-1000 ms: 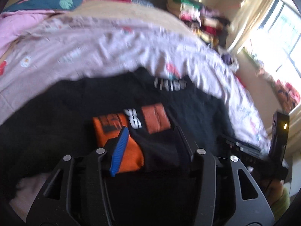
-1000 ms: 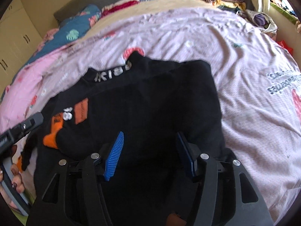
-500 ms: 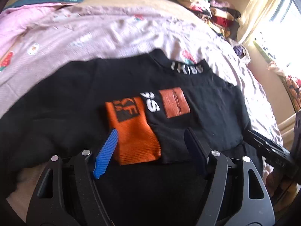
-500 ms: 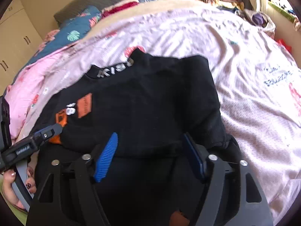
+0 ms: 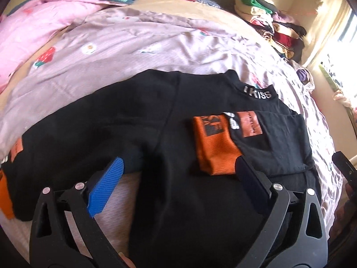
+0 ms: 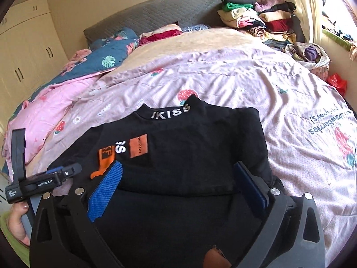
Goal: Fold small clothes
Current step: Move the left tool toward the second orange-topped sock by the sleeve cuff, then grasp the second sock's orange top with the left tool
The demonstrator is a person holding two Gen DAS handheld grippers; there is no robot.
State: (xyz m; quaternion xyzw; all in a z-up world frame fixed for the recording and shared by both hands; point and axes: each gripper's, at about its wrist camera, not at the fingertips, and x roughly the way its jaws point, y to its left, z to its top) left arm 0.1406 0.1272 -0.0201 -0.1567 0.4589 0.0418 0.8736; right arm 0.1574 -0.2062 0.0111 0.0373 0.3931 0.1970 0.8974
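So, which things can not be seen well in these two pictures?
- Left wrist view: the far sleeve runs out of the frame at the left edge.
- Left wrist view: the right gripper is cut off by the right edge.
- Right wrist view: the shirt hem is hidden behind that gripper's own fingers.

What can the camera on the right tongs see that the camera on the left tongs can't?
Only the right wrist view shows the cream wardrobe doors, the grey padded headboard and the left tongs held in a hand. Only the left wrist view shows the black sleeve with an orange cuff spread out sideways. Both show the black top with the white KISS collar, the pink strawberry bedsheet and the stacked folded clothes.
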